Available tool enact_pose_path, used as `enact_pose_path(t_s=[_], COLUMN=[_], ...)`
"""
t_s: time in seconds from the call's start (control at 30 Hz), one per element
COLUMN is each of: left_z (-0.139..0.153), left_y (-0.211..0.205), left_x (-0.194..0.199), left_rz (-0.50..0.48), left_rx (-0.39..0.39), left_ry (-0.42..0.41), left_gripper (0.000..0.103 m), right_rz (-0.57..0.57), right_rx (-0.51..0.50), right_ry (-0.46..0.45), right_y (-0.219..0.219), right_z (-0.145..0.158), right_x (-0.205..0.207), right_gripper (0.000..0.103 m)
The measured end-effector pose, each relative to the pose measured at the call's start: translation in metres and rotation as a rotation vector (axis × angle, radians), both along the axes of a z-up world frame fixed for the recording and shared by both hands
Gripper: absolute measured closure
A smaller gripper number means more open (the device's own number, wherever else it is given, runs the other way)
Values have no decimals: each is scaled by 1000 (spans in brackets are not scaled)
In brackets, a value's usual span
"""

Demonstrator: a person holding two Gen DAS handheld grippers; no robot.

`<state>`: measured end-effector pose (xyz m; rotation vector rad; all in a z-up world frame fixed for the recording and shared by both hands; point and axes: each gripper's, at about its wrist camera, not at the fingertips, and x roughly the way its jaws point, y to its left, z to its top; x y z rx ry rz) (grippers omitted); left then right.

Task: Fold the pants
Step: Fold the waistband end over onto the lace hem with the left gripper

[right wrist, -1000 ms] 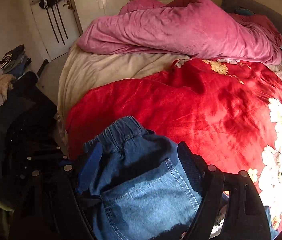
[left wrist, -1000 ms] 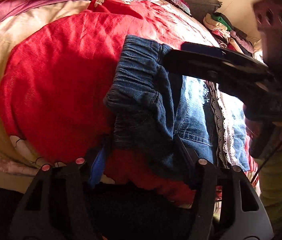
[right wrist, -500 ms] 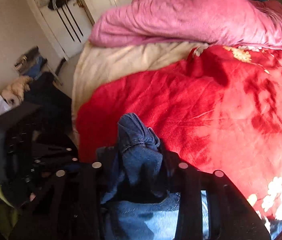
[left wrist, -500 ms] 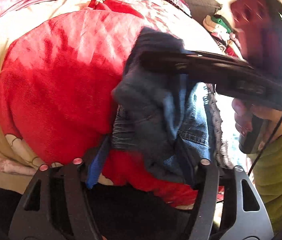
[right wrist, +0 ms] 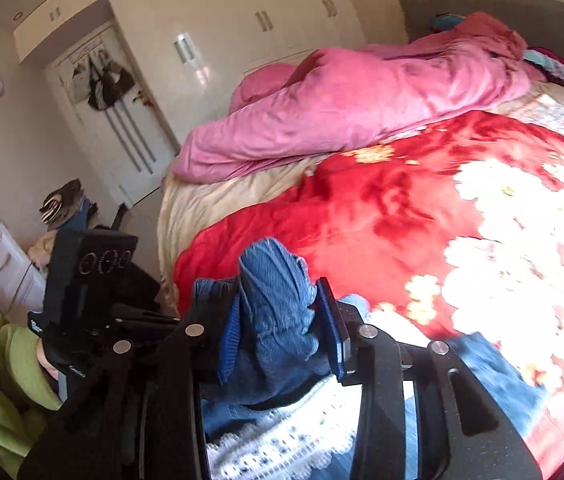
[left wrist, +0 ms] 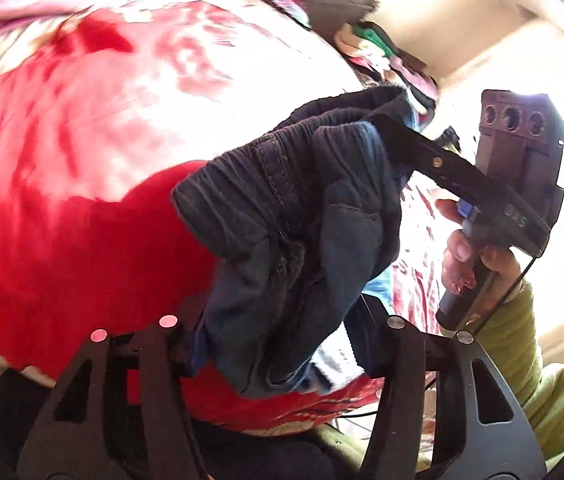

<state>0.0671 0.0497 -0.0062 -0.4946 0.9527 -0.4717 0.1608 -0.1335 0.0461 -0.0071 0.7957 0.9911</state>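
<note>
Since a second ago I've lifted the pants [left wrist: 302,216] off the red blanket [left wrist: 74,240], waistband bunched. Both my left gripper [left wrist: 278,344] and right gripper [right wrist: 278,332] are clamped on denim, side by side, so the legs hang below me toward the bed edge.

One pair of pants [left wrist: 302,216], two grippers—left [left wrist: 278,344], right [right wrist: 278,336]—one red blanket [right wrist: 402,216], one pink duvet [right wrist: 342,108].
</note>
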Motion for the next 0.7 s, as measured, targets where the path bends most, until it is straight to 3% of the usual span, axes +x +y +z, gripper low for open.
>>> enact_pose_path(t_s=[0.03,0.17,0.23,0.37,0.5,0.63,0.7], left_z=[3,10,11,2,-12,-13,-13], left_y=[-7,-42,-58,-95,-112,-111,-110], left_x=[1,-3,-7,-18,-18,-14,-14], left_rz=[-13,-101,-174,-310,-327,-325,-324], left_rx=[7,21,37,102,177,170,161], left_ry=[-8,-43,-53,-41,-24,-22,-25], left_gripper=[57,57,50,46,40,39,39], right_rz=[-24,-159,-229,-297,-293,-355,-387], right_rx=[10,78,82,12,-40,-234,-247], right_ry=[-5,-17,-13,-3,24,33,63], right_y=[-11,-59,-79,-94,-87,-80,-87], right_z=[2,2,-2,-16,-31,-62,-77], right_x=[-2,-13,-20,-33,-34,-26,-22], right_gripper=[65,45,43,43,41,41,41])
